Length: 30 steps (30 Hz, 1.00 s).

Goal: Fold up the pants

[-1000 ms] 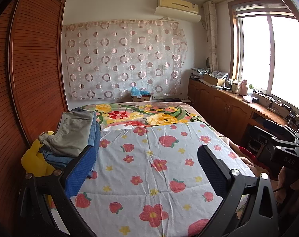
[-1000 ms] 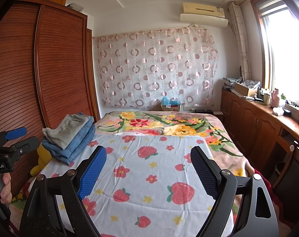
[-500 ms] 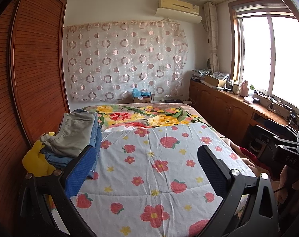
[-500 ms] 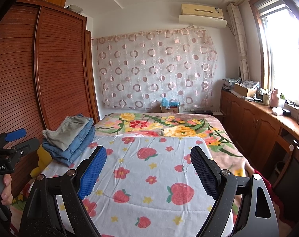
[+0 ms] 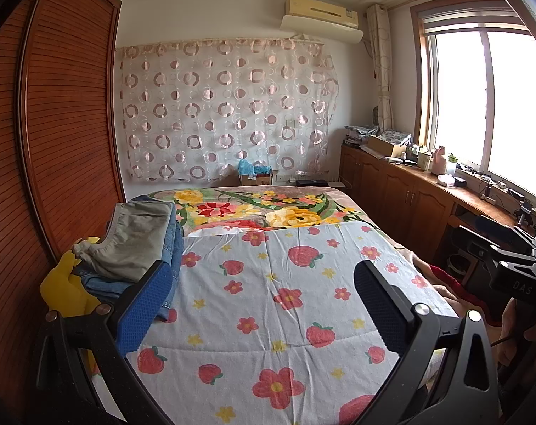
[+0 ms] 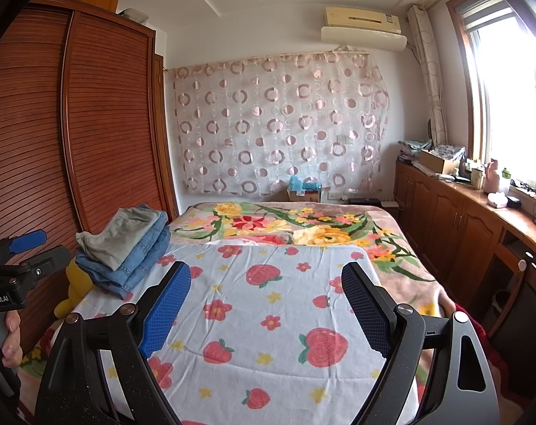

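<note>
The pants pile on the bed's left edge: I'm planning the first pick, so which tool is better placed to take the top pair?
Left tool, probably: open, with the pants pile just beyond its left finger. The right tool is open too, but farther right.

Readable text — two spots only, both on gripper bodies; "DAS" in pale letters on the black housing of the right gripper point(image 5: 519, 276), seen at the right edge of the left wrist view, beyond the bed point(image 5: 285, 318); "enRobot.AI" — first letters cut off by the frame edge — on the black body of the left gripper point(image 6: 5, 294), at the left edge of the right wrist view, left of the bed; print on the cardboard box at the bed's far end too small to read.
</note>
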Motion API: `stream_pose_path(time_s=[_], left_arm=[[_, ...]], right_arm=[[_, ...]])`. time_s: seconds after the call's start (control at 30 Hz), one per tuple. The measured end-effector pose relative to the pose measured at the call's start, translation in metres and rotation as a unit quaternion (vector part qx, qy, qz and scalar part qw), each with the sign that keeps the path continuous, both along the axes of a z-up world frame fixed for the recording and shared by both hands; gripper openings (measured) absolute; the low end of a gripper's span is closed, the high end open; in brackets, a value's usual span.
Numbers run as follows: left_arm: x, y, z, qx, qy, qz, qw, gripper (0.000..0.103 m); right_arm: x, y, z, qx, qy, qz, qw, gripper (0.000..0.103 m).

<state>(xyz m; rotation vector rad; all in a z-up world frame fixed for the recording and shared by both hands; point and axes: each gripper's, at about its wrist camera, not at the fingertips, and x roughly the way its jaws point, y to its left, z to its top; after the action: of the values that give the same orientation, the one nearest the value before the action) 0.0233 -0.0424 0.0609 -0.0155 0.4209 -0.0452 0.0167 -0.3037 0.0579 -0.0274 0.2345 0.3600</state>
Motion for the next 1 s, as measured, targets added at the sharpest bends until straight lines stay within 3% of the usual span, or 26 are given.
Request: stream_pose_path(time_s=[1.0], left_arm=[[-0.0002, 0.0011, -0.0017, 0.0, -0.001, 0.0, 1.0, 0.103]], right_arm=[[-0.0003, -0.0004, -0.0004, 0.0, 0.0, 0.001, 1.0, 0.088]])
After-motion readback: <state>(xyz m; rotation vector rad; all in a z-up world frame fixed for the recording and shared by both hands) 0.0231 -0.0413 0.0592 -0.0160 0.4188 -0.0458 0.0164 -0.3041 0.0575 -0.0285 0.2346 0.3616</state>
